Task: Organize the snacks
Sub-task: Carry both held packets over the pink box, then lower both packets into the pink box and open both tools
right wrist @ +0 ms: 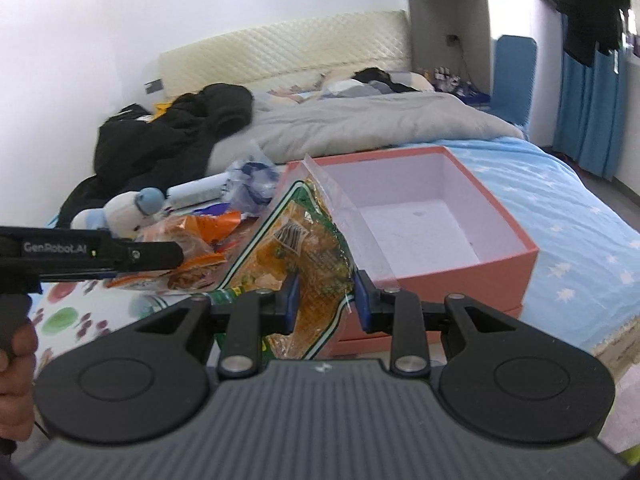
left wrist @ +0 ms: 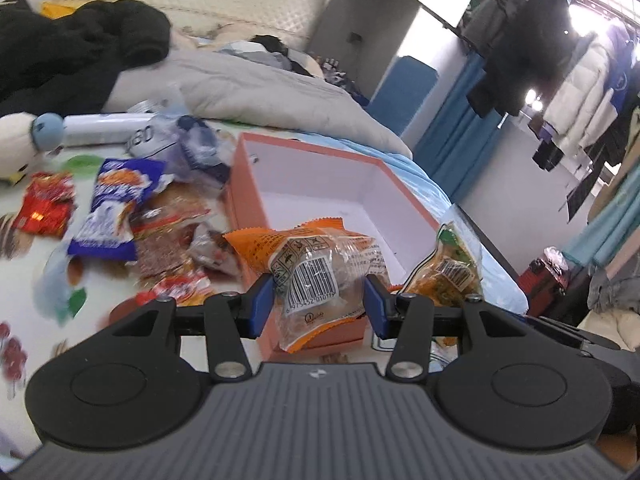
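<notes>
My left gripper [left wrist: 318, 300] is shut on an orange snack packet [left wrist: 316, 268] with a barcode, held above the near edge of the open pink box [left wrist: 248, 176]. My right gripper [right wrist: 325, 300] is shut on a green-edged packet of orange snacks [right wrist: 304, 240], held upright at the box's near left corner; this packet also shows in the left wrist view [left wrist: 444, 268]. The pink box [right wrist: 500, 256] has a white, bare inside. Several more snack packets [left wrist: 112, 212] lie on the bed left of the box. The left gripper shows in the right wrist view [right wrist: 172, 254].
A grey quilt [right wrist: 360, 124] and black clothes [right wrist: 172, 136] lie behind the box. A white plush toy [right wrist: 124, 208] sits left of the snacks. A clothes rack [left wrist: 560, 60] and blue curtains stand past the bed's right edge.
</notes>
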